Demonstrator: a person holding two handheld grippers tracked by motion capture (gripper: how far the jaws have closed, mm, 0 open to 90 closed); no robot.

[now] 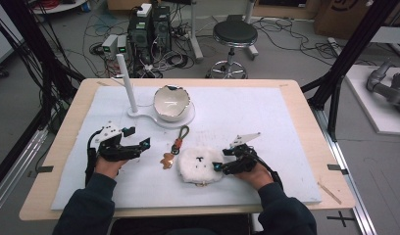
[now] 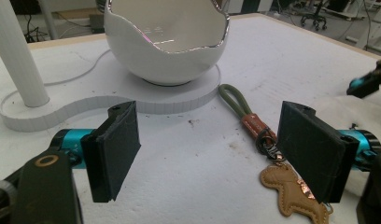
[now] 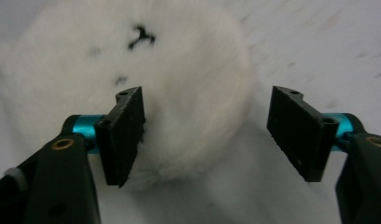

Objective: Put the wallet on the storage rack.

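Right tool (image 3: 205, 133) has its jaws apart around the edge of one white plush pouch (image 3: 146, 84), lying on the tabletop (image 1: 266, 112); one pad seems against the fur, not clamped; left tool (image 2: 216, 149) is apart too, holding nothing; its view shows one keychain (image 2: 268, 154), partly hidden, and one bowl (image 2: 165, 42).

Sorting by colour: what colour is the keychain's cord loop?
Olive green cord loop, clearest in the left gripper view.

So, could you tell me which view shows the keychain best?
The left gripper view: the keychain lies close, with its green loop, clasp and tan charm clear. The high view shows the keychain whole but small; the right gripper view faces the white plush.
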